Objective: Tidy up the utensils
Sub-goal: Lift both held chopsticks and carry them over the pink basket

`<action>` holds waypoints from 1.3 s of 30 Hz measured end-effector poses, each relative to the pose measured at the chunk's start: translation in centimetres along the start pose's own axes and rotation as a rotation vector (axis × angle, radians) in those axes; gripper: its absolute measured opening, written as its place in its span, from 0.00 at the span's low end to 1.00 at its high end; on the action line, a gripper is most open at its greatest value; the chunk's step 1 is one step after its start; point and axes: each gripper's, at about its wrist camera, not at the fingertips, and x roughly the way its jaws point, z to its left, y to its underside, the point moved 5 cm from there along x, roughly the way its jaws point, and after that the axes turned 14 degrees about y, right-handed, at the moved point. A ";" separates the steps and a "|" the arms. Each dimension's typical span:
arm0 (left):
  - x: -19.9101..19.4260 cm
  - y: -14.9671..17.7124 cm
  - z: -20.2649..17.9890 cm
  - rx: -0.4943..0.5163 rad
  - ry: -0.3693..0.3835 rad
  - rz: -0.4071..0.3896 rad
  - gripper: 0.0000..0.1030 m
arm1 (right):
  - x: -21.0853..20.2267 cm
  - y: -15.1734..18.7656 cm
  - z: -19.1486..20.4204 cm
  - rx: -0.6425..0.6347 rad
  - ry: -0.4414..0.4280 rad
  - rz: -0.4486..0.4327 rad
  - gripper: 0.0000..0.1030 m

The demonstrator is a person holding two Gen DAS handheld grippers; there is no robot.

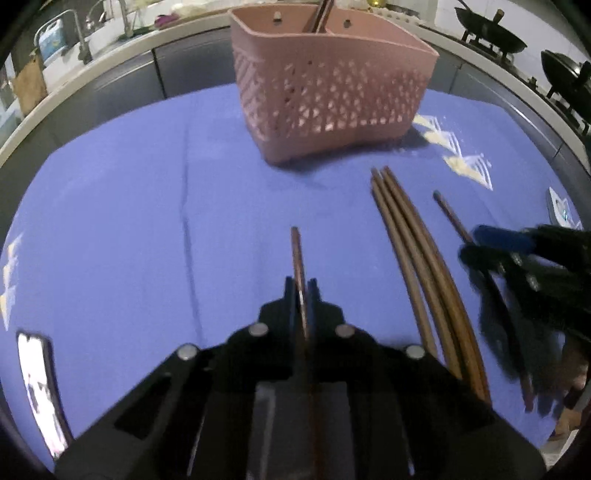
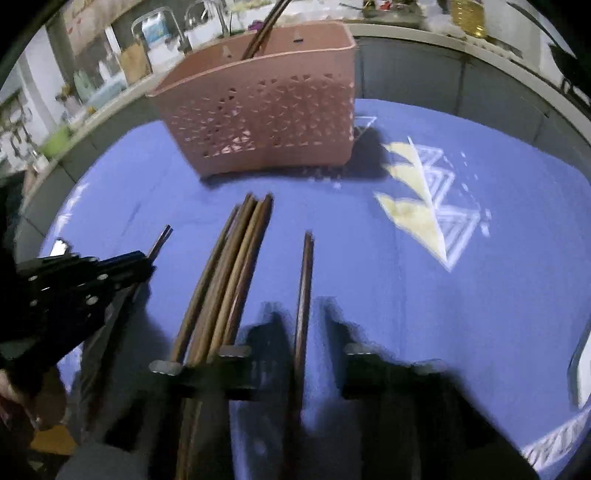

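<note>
1. Left gripper (image 1: 303, 286): its jaws are closed on a single dark brown chopstick (image 1: 298, 258), which runs forward between the pads with its tip pointing toward the far side of the table. Seen from the right wrist, the same gripper (image 2: 142, 264) stands at the left, with the chopstick's end (image 2: 162, 238) projecting beyond it.
2. Right gripper (image 2: 303, 314): the view is blurred, yet a second chopstick (image 2: 306, 280) lies along the line between its fingers, and the jaws are closed down on it. From the left wrist this gripper (image 1: 476, 243) appears at the right edge, the chopstick (image 1: 452, 216) extending past it toward the far side.
3. Loose chopsticks (image 1: 410, 243): a bundle of lighter brown sticks lies on the cloth between the two grippers, side by side and touching, pointing toward the basket; in the right wrist view the bundle (image 2: 236, 258) lies just left of the held stick.
4. Pink basket (image 1: 332, 92): a perforated holder standing upright at the far middle of the table, well apart from both grippers. Chopsticks (image 1: 321, 16) already lean out of its top. It shows also from the right wrist (image 2: 266, 118).
5. Blue tablecloth (image 1: 129, 221): covers the table, with pale triangular patterns (image 2: 424, 199) to the right.
6. Phone (image 1: 38, 387): lies at the near left edge of the cloth.
</note>
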 end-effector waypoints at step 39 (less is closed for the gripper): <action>-20.3 -21.6 -1.7 0.078 0.074 -0.580 0.04 | -19.9 -21.4 -2.0 0.206 -0.109 -0.792 0.05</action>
